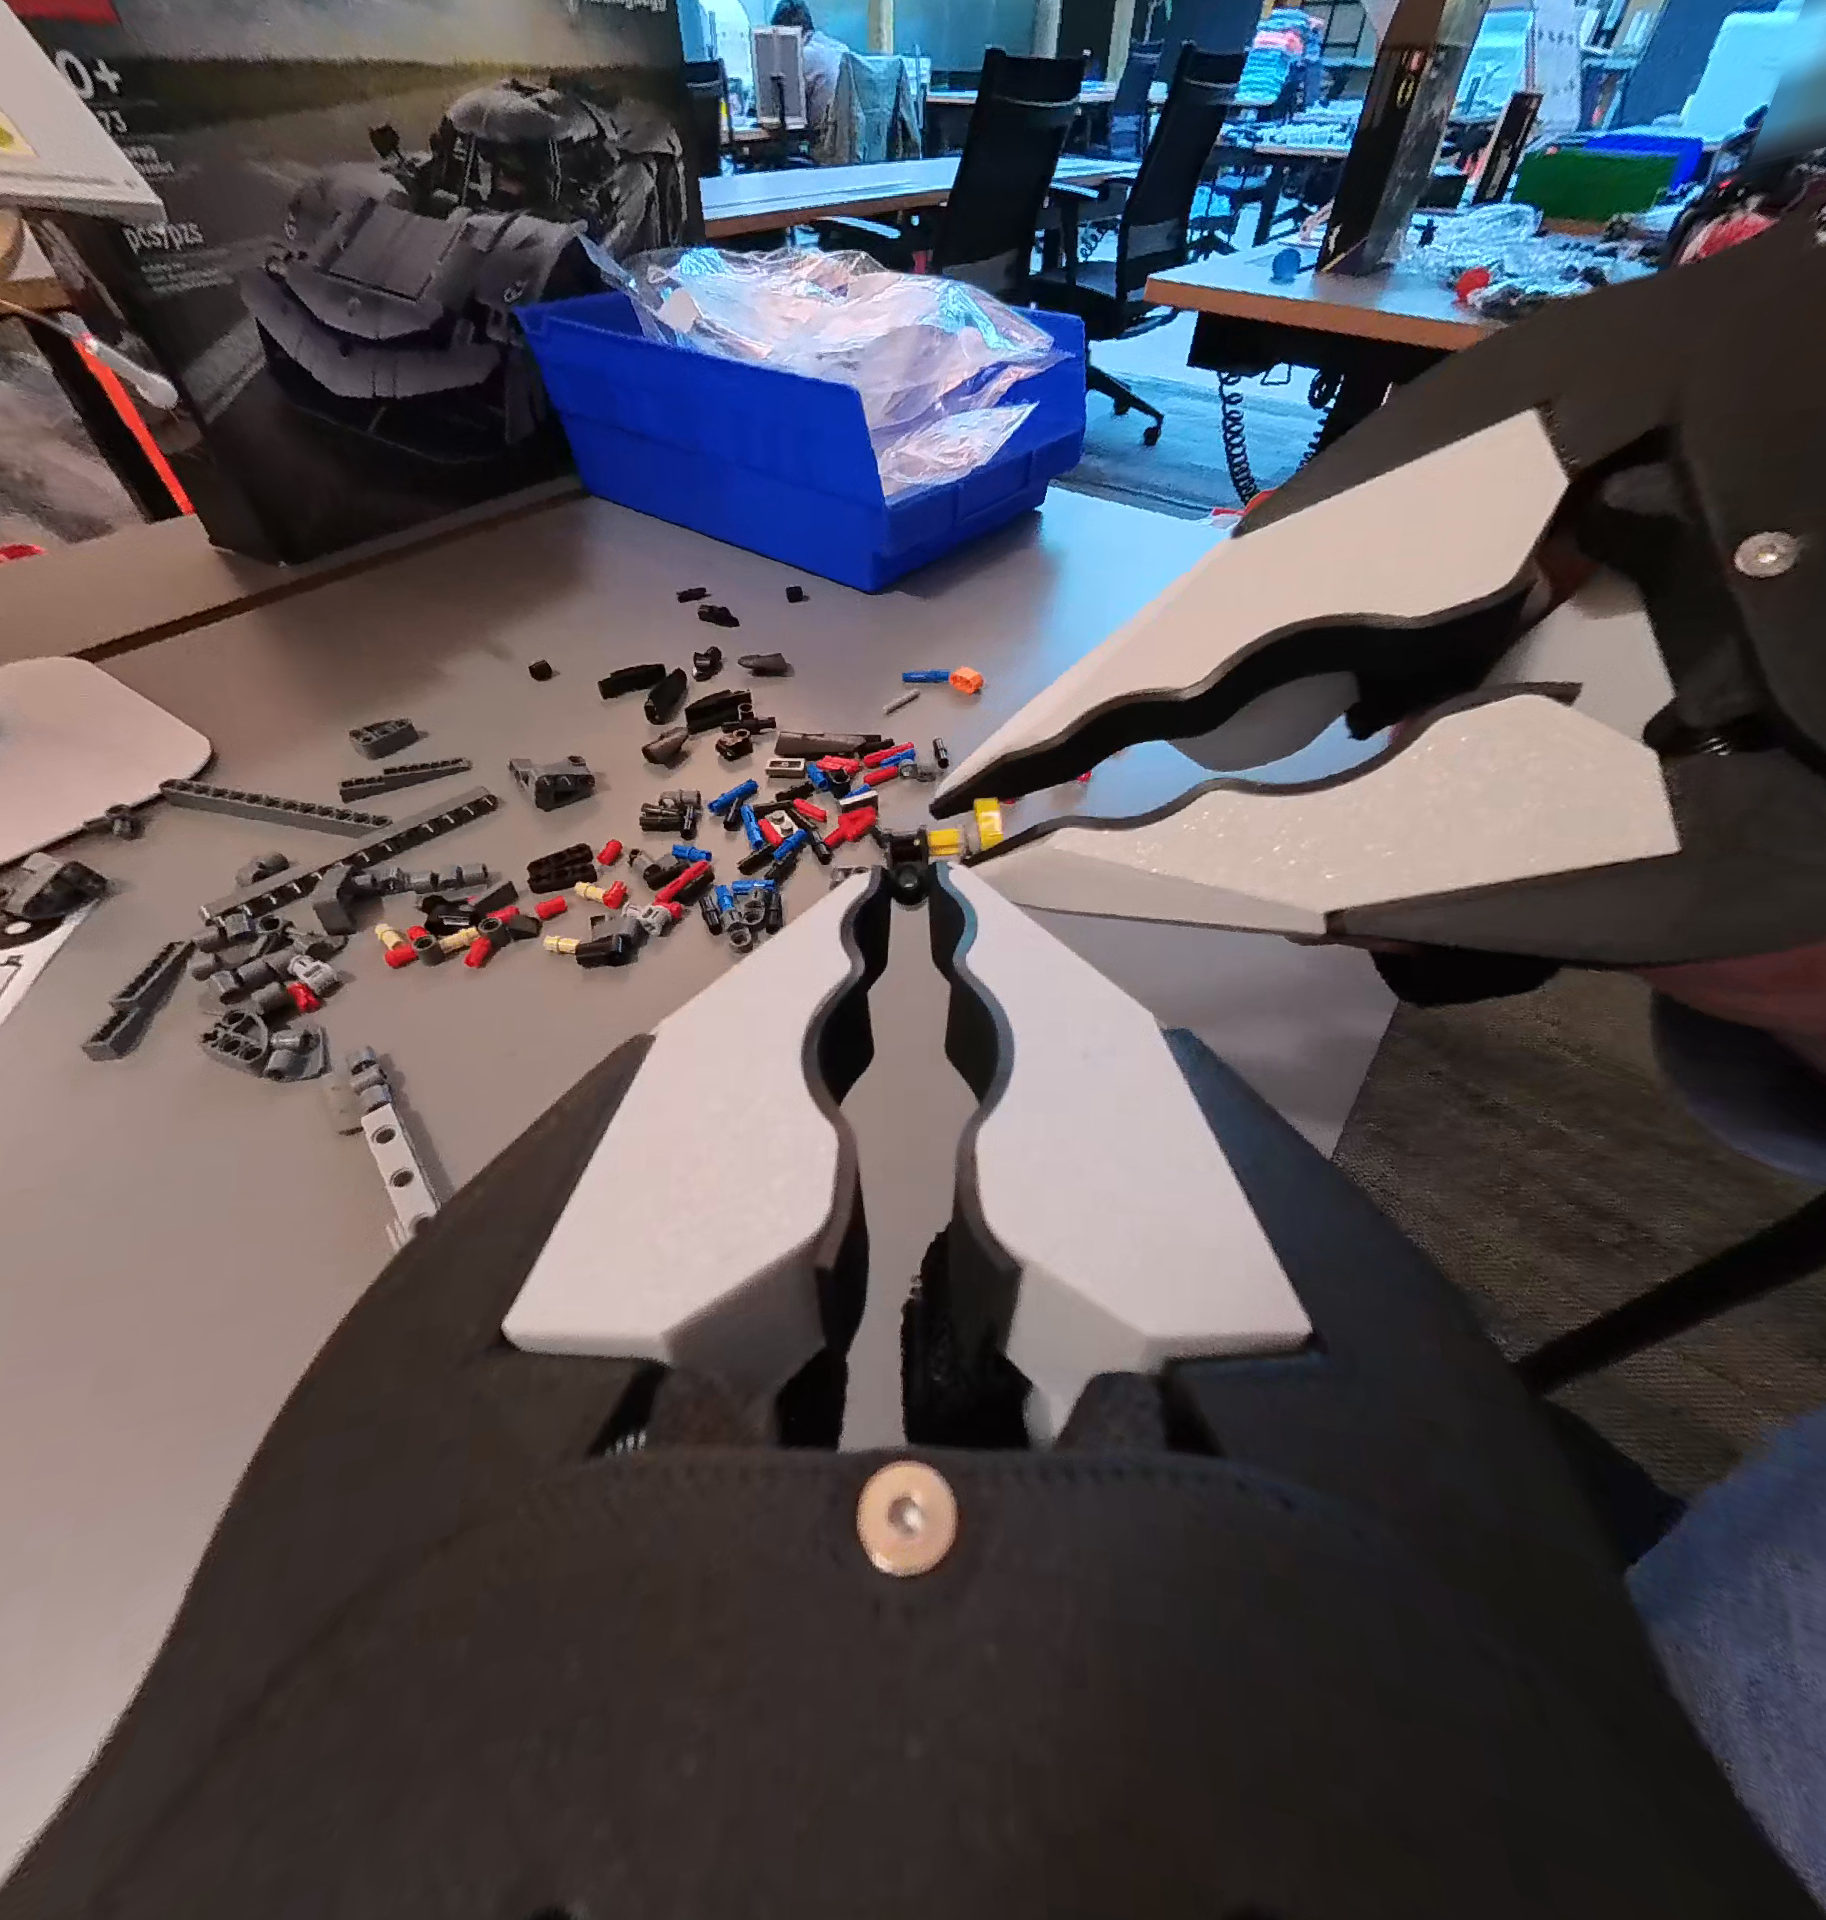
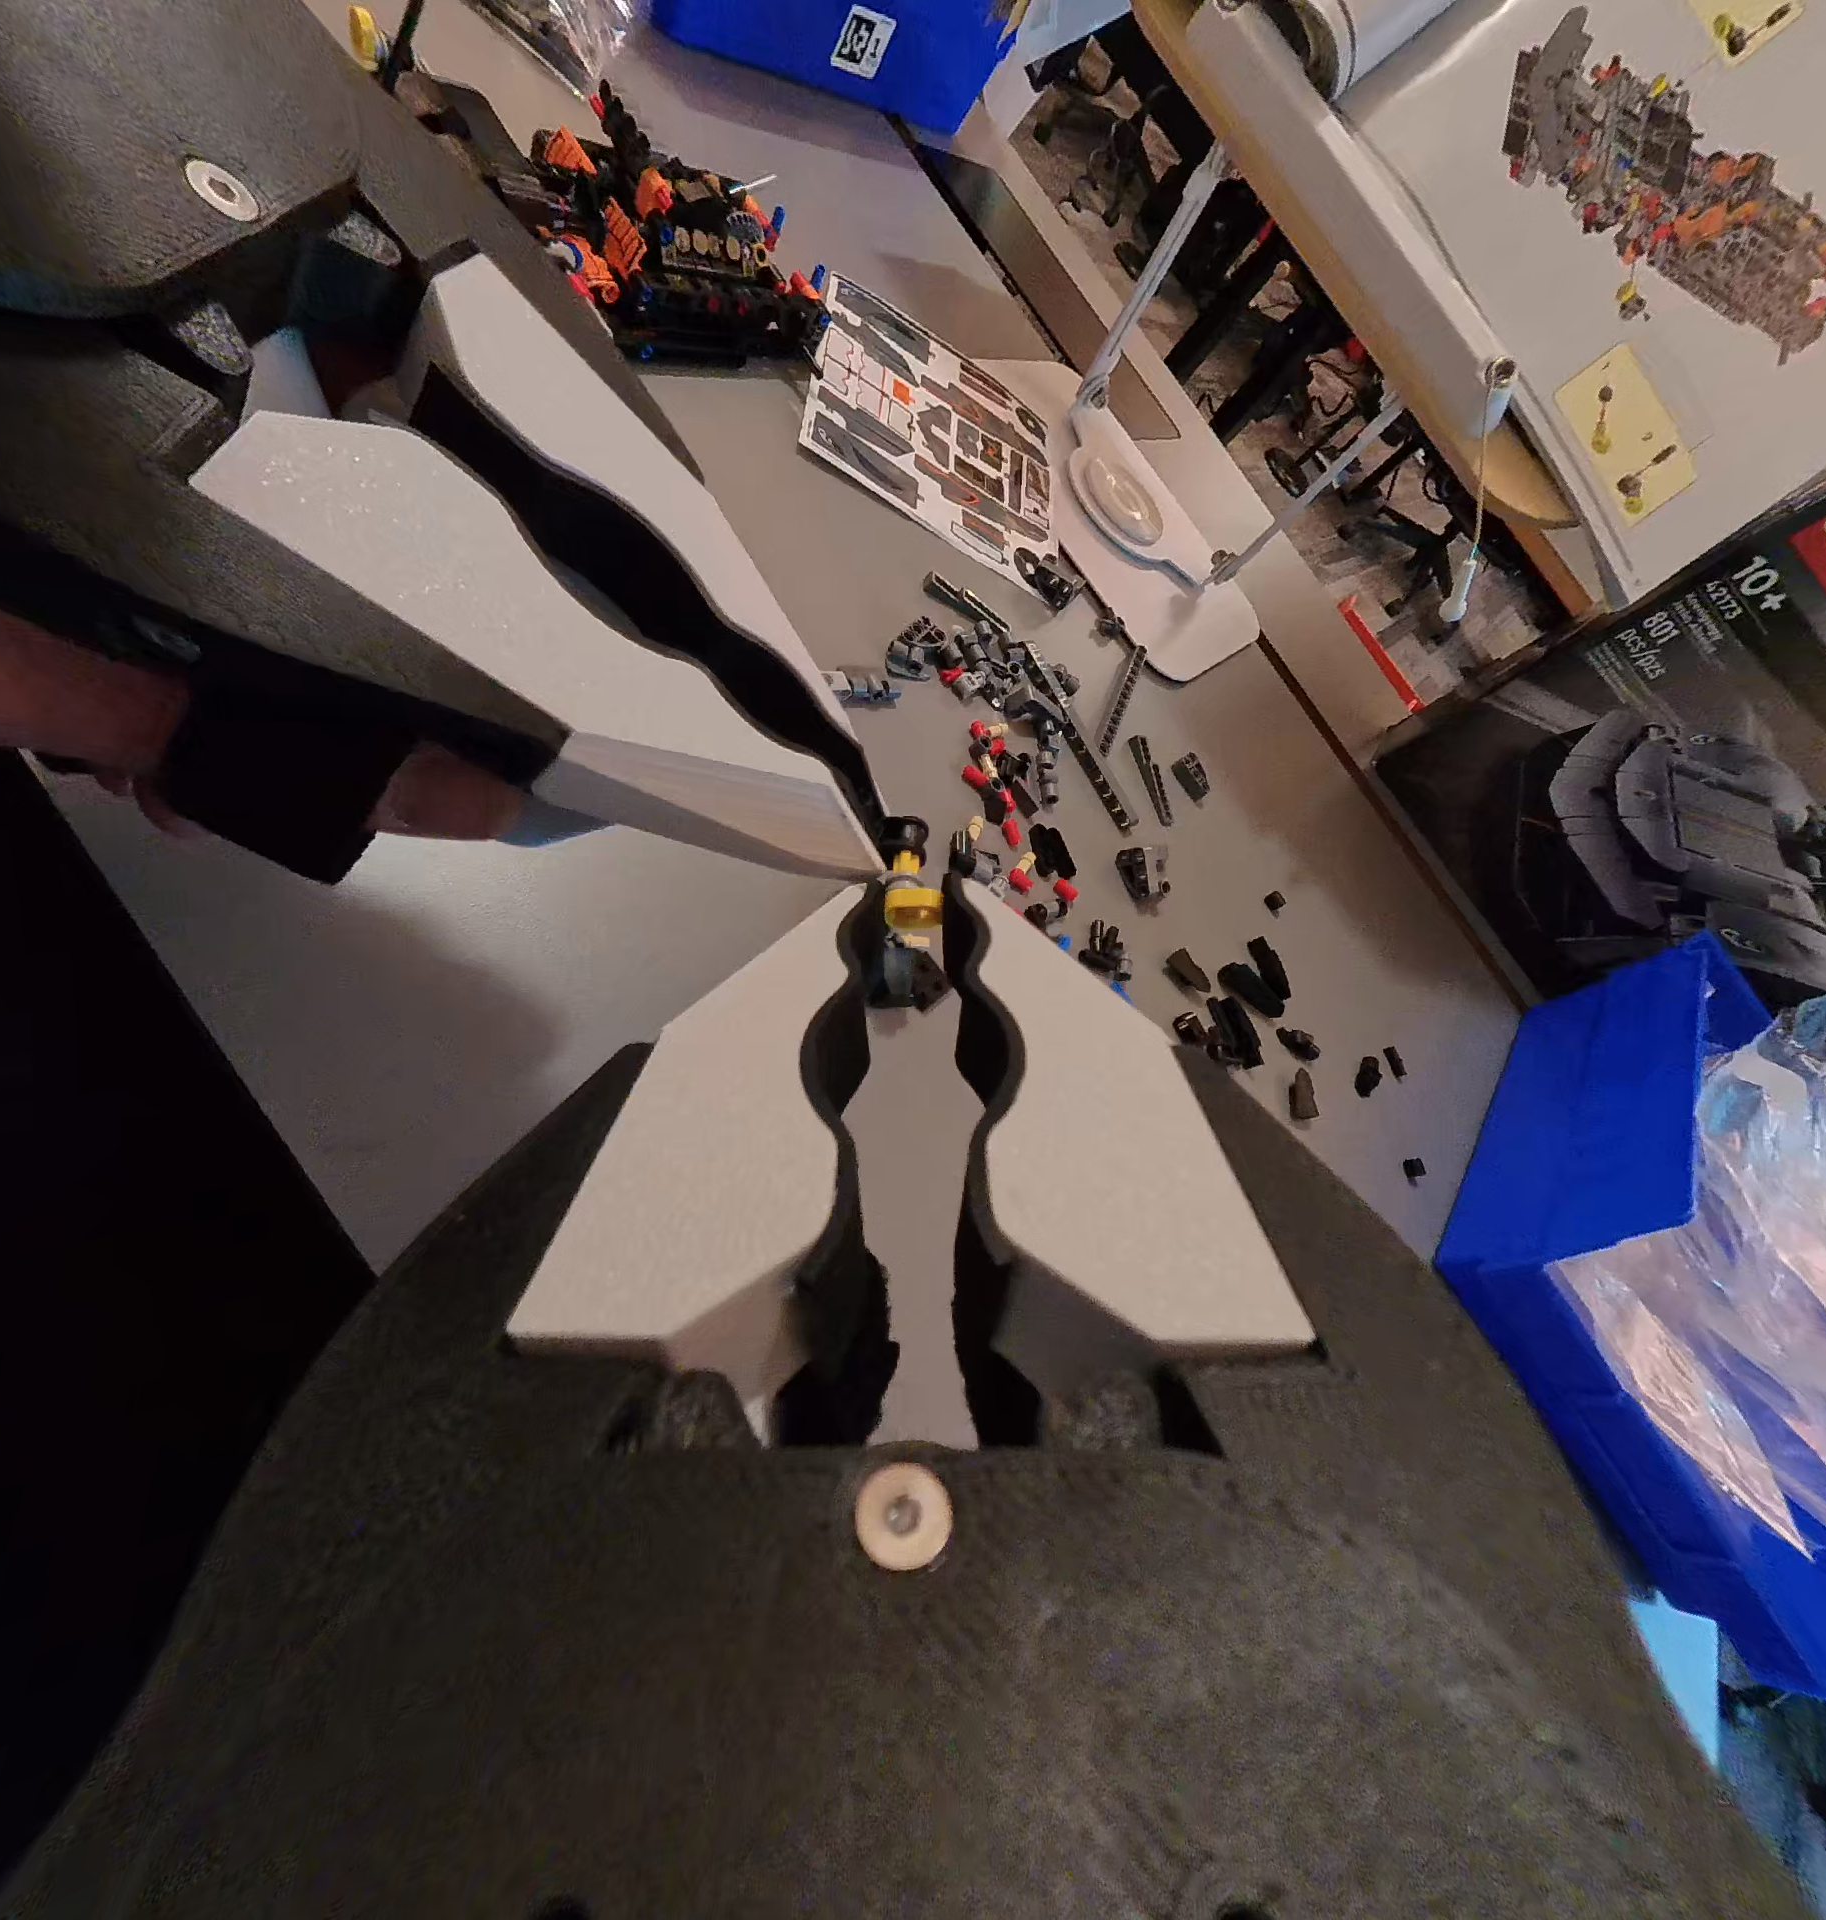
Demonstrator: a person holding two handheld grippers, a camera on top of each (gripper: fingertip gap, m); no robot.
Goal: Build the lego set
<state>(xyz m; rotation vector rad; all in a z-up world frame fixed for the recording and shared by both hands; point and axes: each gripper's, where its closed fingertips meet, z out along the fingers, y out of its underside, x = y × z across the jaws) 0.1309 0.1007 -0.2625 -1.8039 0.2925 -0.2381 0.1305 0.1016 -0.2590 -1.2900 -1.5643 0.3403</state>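
My left gripper (image 1: pixel 906 878) is shut on a small black connector (image 1: pixel 907 885) and holds it above the grey table (image 1: pixel 265 1299). My right gripper (image 1: pixel 953 831) comes in from the right, shut on a small yellow piece (image 1: pixel 984 821). The yellow piece's thin end meets the black connector, tip to tip. In the right wrist view my right gripper (image 2: pixel 904 900) grips the yellow piece (image 2: pixel 911 904), with a grey and black part (image 2: pixel 904 977) between the fingers behind it. My left gripper (image 2: pixel 878 844) holds the black connector (image 2: pixel 901 831) just above it.
Several loose black, grey, red and blue pieces (image 1: pixel 680 842) lie spread on the table. Behind them stand a blue bin with plastic bags (image 1: pixel 784 447) and the set's box (image 1: pixel 389 312). A sticker sheet (image 2: pixel 930 436), a half-built orange and black model (image 2: pixel 670 239) and a stand base (image 2: pixel 1169 592) lie farther off. Both grippers' tips are close together, under 4 cm apart.
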